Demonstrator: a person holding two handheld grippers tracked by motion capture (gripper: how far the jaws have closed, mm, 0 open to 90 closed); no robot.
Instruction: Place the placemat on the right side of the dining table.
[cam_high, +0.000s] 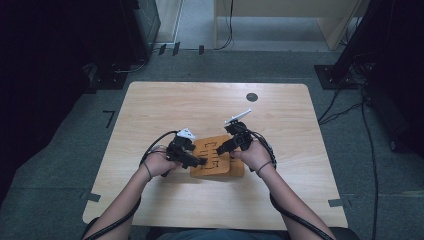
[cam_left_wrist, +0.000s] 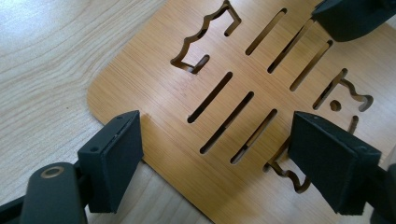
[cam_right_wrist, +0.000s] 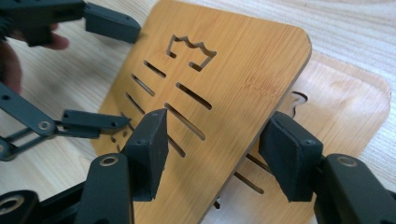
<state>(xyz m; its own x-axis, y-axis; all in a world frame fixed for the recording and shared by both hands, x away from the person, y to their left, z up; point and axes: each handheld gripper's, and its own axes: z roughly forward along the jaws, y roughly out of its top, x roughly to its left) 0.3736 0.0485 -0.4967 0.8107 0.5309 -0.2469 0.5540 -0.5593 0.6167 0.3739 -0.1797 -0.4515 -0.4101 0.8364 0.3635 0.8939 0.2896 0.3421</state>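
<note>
Two grippers meet over two bamboo boards near the middle of the table (cam_high: 150, 107). Left gripper (cam_left_wrist: 215, 154) stands wide, its jaws straddling the near edge of the upper board (cam_left_wrist: 196, 60) with neither pad pressing on it. Right gripper (cam_right_wrist: 212, 154) has its jaws about half apart, one above the upper board's face and one at its edge; whether the pads press on it I cannot tell. In the right gripper view the upper board is tilted, one side raised off the lower board (cam_right_wrist: 350, 102), which lies flat on the table beneath it. Each board is a rounded rectangle cut with straight slots and crown-like shapes. From the high view the stack's long axis runs roughly across the table, left to right
</note>
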